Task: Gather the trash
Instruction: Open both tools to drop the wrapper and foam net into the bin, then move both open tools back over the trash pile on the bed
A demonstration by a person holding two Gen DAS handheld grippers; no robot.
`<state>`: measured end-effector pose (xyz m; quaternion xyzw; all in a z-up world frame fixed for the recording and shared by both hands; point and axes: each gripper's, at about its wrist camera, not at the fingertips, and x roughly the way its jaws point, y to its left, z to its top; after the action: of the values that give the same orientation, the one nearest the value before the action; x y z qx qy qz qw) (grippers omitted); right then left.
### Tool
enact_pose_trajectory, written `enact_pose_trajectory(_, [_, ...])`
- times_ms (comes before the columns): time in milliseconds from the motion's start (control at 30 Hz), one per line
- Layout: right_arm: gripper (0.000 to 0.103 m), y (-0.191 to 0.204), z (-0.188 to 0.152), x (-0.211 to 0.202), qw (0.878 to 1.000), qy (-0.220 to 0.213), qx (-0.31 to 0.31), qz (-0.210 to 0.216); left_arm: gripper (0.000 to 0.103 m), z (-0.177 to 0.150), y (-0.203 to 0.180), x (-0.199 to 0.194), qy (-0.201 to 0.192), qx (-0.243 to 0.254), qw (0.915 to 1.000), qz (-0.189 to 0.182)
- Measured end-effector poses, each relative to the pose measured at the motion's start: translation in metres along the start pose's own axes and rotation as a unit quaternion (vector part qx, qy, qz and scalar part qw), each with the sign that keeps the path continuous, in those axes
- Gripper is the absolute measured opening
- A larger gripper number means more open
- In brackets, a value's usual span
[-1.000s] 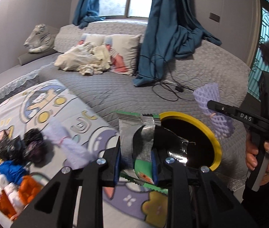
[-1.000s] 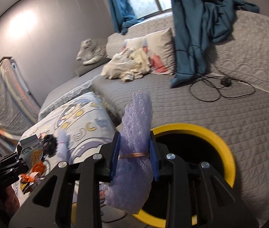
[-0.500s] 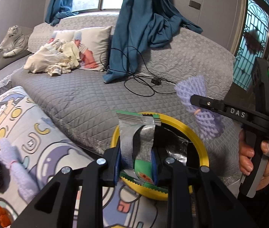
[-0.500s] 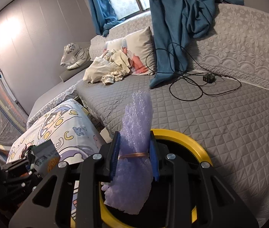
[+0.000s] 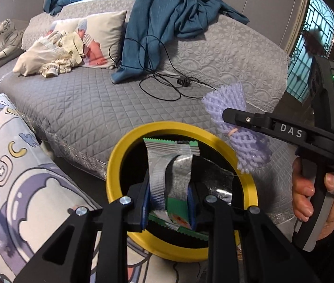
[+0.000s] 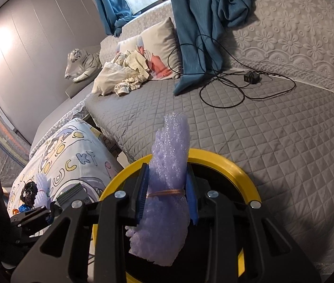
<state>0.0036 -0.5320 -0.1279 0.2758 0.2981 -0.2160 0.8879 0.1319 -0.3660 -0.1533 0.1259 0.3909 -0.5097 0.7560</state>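
A cable [image 5: 159, 87] and curtain [image 5: 167, 11] lie on the sofa behind the bin [image 5: 119, 155]. Over it, the left gripper [image 5: 168, 202] pinches a wrapper [image 5: 170, 165], upright; the right gripper [image 6: 167, 199] clamps foam net [image 6: 167, 188], also upright.

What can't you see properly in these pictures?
- Bottom of the yellow bin: left wrist view, dark inside, blocked by the snack wrapper.
- Small trash pile on the cartoon blanket: right wrist view, too small.
- Wrapper's print: folded, hidden by the left hand-held gripper.

"DAS" in white on right gripper [image 5: 228, 115] arm; blanket [image 6: 72, 155] letters possibly "CKT", unclear.
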Motion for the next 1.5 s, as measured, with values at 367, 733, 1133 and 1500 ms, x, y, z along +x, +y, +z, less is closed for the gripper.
enact_pose_trajectory(367, [0.045, -0.014, 0.0, 0.008, 1.0, 0.011, 0.022, -0.009, 0.054, -0.003, 0.005, 0.005, 0.003, -0.02, 0.9998, -0.003])
enact_pose_trajectory(733, [0.048, -0.008, 0.003, -0.007, 1.0, -0.01, 0.018, -0.007, 0.064, -0.003, 0.022, -0.027, -0.019, -0.035, 0.9991, 0.014])
enact_pose_trajectory(1133, [0.072, 0.085, 0.01, -0.04, 0.991, -0.09, -0.074, 0.061, 0.091, -0.013, 0.063, -0.14, -0.12, -0.068, 0.9846, 0.107])
enact_pose_trajectory(1500, [0.078, 0.179, -0.002, -0.035, 0.977, -0.088, -0.151, 0.12, 0.095, -0.054, 0.121, -0.222, -0.147, -0.12, 0.9616, 0.198])
